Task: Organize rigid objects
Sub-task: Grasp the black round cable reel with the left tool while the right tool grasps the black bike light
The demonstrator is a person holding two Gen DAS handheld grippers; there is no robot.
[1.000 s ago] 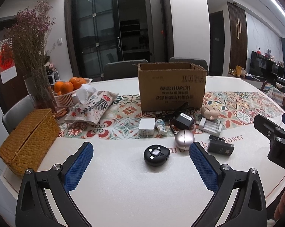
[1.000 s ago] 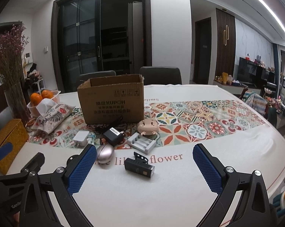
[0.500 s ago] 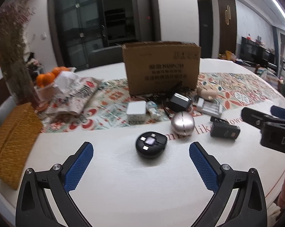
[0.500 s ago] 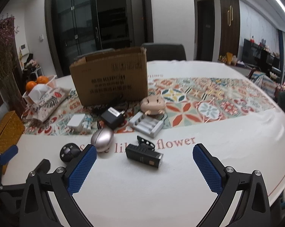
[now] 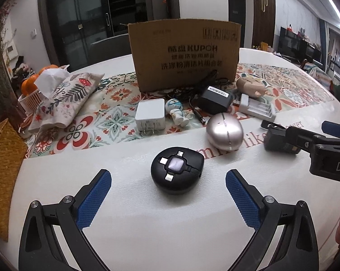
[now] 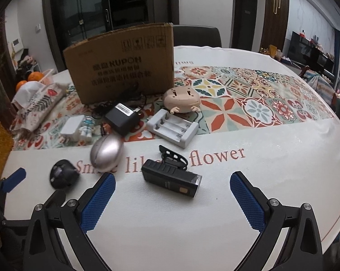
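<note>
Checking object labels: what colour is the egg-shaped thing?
Metallic silver-pink; the egg shows best in the left wrist view.

Lighting, as I read it: dim indoor, cool; ceiling strip light [image 5: 332, 2] upper right. Soft sheen on white tabletop [image 5: 147, 225]; faint shadows under objects. Fisheye bending and dark vignette at corners. Silver egg-shaped case [image 6: 106, 152] slightly motion-blurred in my right view.

Left tool [image 5: 168, 197] agape; right tool [image 6: 172, 199] agape, both low.

One box [image 5: 184, 52], two chargers [image 5: 150, 115], one figurine [image 5: 176, 112].
</note>
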